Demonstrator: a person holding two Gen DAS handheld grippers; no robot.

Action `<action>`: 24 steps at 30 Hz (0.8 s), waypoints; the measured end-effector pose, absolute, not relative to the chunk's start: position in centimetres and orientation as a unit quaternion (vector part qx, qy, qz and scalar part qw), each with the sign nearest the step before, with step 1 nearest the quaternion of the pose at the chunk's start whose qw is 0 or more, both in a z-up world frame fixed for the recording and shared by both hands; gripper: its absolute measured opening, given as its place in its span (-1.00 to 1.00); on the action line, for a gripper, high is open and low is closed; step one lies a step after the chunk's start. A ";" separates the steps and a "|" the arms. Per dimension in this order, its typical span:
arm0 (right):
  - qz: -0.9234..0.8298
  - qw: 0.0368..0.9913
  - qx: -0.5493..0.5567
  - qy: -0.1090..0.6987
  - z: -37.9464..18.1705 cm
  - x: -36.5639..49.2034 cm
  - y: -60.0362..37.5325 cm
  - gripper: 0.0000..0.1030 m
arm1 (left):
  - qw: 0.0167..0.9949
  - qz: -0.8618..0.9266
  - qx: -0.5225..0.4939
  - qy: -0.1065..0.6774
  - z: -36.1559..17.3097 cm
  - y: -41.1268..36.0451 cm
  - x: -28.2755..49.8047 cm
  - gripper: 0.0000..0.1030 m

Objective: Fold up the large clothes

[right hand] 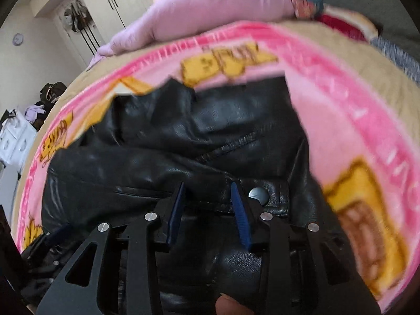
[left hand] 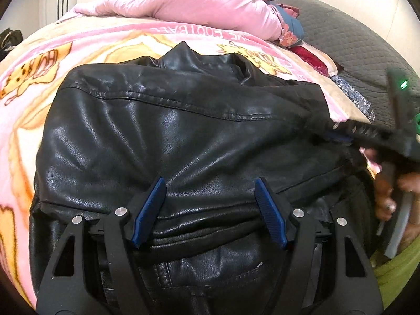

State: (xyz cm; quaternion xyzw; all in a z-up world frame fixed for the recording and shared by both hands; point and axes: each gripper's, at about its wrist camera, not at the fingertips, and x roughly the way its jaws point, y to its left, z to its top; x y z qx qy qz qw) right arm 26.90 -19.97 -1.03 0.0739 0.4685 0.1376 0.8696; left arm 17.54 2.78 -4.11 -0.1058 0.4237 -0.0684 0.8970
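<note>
The black jacket [left hand: 168, 141] lies spread on the pink blanket [left hand: 31, 73], collar toward the pillow [left hand: 199, 5]. Left gripper [left hand: 210, 210] hangs released over its hem; right gripper [right hand: 208, 210] is released above the snap [right hand: 258, 193].

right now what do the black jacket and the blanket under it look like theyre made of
The black jacket looks like leather or a faux version: glossy, with a pebbled grain, soft creases and stitched seams; the look cannot settle real or synthetic. A shiny round snap, probably metal, sits near its edge. The blanket looks like plush fleece: matte, fuzzy surface with a printed pink and yellow cartoon pattern.
</note>
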 end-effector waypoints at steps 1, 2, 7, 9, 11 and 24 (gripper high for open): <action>0.143 0.871 0.073 0.464 -1.5 26.8 -20.1 -0.33 | 0.897 -0.068 -0.105 0.424 -4.2 2.8 17.5 0.20; 0.143 0.873 0.068 0.462 -1.6 26.7 -20.0 -0.33 | 0.897 -0.068 -0.105 0.424 -4.2 2.7 17.5 0.20; 0.160 0.875 0.066 0.452 -0.2 25.0 -19.5 -0.16 | 0.903 -0.068 -0.097 0.414 -3.2 2.5 16.9 0.22; 0.190 0.879 0.084 0.430 1.1 23.2 -19.7 -0.06 | 0.905 -0.080 -0.098 0.406 -2.5 2.2 16.4 0.26; 0.187 0.890 0.071 0.410 2.2 21.6 -19.6 -0.06 | 0.905 -0.078 -0.098 0.407 -2.1 2.2 16.2 0.26; 0.189 0.889 0.069 0.411 2.3 18.6 -19.6 0.00 | 0.909 -0.047 -0.088 0.405 -1.2 3.2 14.7 0.38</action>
